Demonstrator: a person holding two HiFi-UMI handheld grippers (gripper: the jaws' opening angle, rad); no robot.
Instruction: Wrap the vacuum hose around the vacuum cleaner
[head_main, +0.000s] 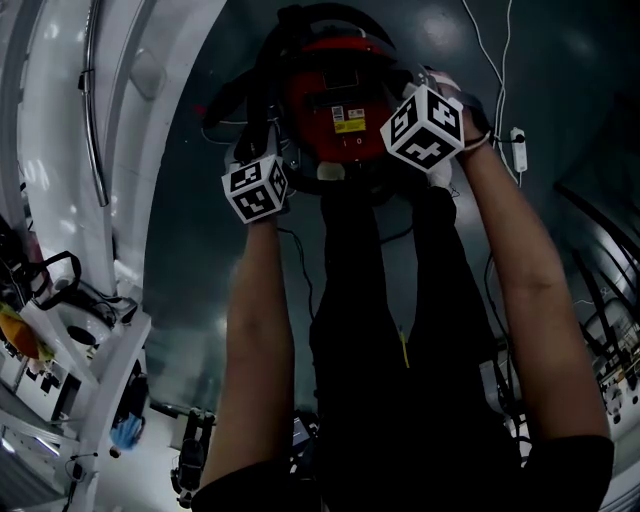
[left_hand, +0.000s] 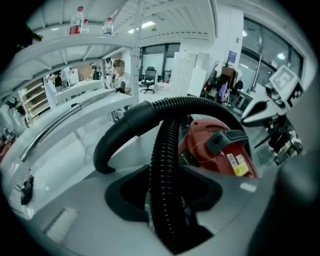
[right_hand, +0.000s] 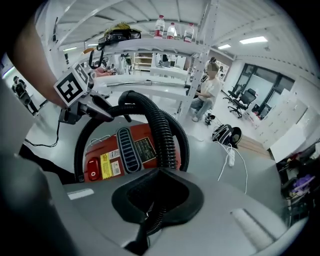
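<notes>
The vacuum hose (right_hand: 159, 131) arches over the red vacuum cleaner (right_hand: 148, 150) on the floor (right_hand: 212, 152). The left tongs (left_hand: 170, 239) clasp it, and the right tongs (right_hand: 142, 238) are closed tight beside it. Judging by this, the loop should be laid low and snug against the body.
</notes>
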